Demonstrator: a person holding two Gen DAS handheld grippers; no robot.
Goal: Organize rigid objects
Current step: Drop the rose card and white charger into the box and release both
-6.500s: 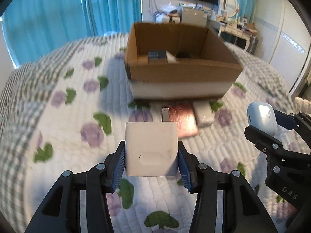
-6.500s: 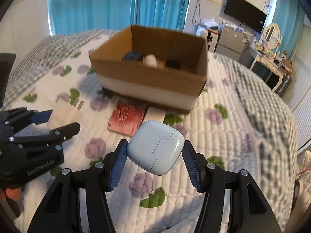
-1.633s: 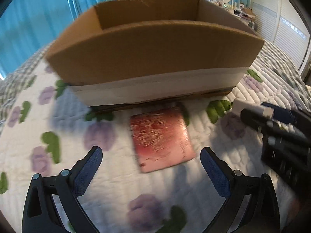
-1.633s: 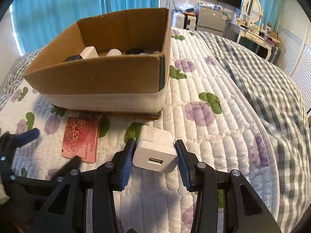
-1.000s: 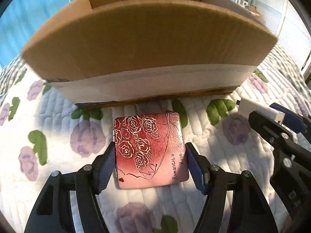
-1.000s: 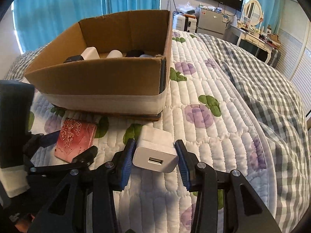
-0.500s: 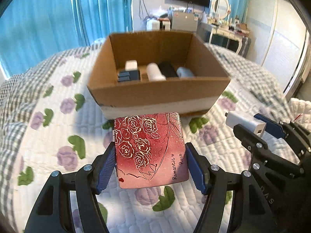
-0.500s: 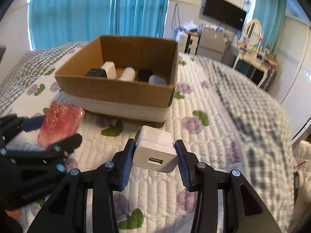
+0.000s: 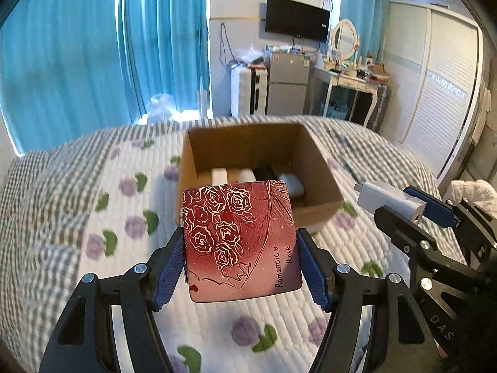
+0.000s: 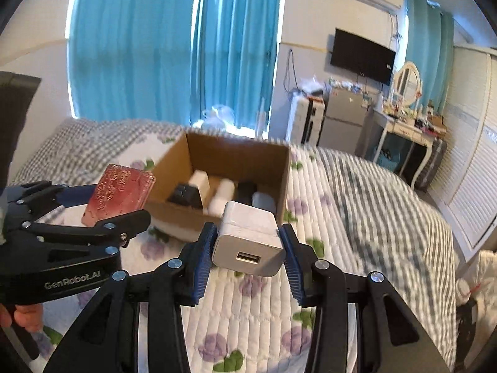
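My left gripper (image 9: 240, 242) is shut on a flat red case with a rose print (image 9: 239, 239), held up in the air in front of an open cardboard box (image 9: 316, 168). The case also shows in the right wrist view (image 10: 119, 192). My right gripper (image 10: 248, 241) is shut on a white USB charger block (image 10: 248, 237), held above the quilt to the right of the left gripper; the charger shows in the left wrist view too (image 9: 388, 200). The box (image 10: 217, 152) holds several small white and dark objects.
The box sits on a bed with a white quilt printed with purple flowers (image 9: 130, 227) and a grey checked blanket (image 10: 388, 205). Blue curtains, a small fridge (image 9: 287, 87), a dressing table and a wardrobe stand beyond the bed.
Both grippers have risen higher above the bed with their objects, so the box looks smaller and farther. The grips are unchanged.
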